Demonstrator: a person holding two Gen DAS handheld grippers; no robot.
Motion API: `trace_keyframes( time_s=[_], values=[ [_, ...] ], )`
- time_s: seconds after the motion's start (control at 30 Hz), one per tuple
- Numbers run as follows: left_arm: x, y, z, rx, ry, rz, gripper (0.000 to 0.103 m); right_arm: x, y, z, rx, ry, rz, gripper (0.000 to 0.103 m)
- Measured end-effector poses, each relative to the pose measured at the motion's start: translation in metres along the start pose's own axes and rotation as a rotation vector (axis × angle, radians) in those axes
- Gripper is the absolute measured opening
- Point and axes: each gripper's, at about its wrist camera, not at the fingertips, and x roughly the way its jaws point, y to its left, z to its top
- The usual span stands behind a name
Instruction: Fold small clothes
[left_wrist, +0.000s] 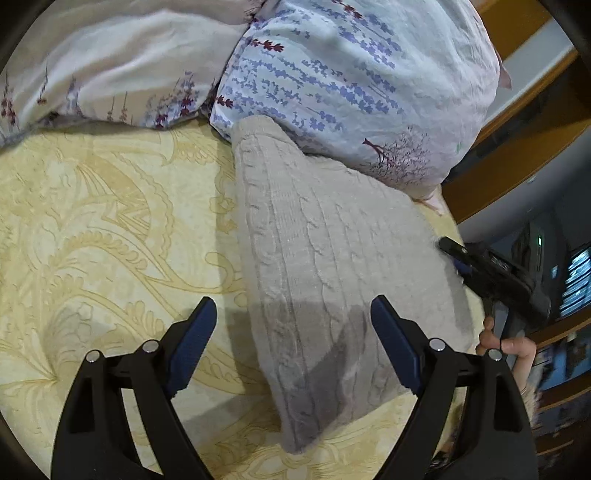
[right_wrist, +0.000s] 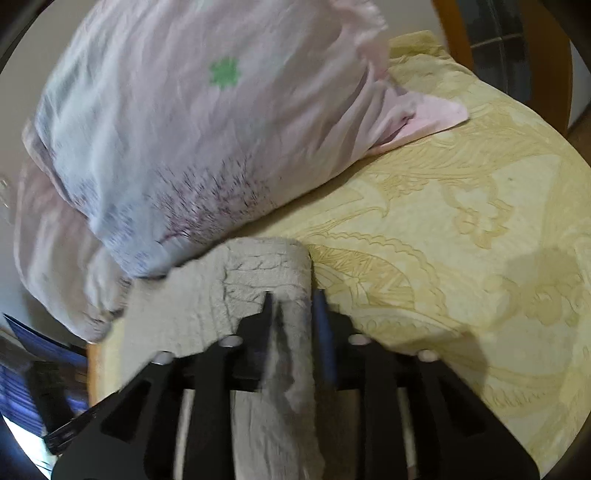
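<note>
A beige knit garment (left_wrist: 332, 258) lies partly folded at frame centre; left gripper (left_wrist: 291, 325) gapes empty, right gripper (right_wrist: 295, 306) straddles a fold, grip unclear.

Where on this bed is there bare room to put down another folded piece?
The yellow patterned sheet lies bare left of the beige knit garment, below the rumpled duvet. In the right wrist view, more bare sheet stretches right of the garment, below the pillow. It is crowded where pillow and garment meet.
</note>
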Motion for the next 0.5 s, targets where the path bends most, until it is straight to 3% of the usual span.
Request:
trace_keyframes(
  time_s=[0.1,0.23,0.5],
  values=[
    [0.003,0.007,0.006,-0.045,0.008,-0.034,0.085,-0.014,-0.006,-0.002,0.025,0.014,0.078,0.071],
    [0.009,0.014,0.012,-0.106,0.016,-0.086,0.085,-0.015,-0.013,-0.006,0.049,0.081,0.105,0.072],
    [0.022,0.010,0.020,-0.132,0.042,-0.122,0.085,0.002,-0.013,-0.013,0.060,0.156,0.145,0.072]
  ],
)
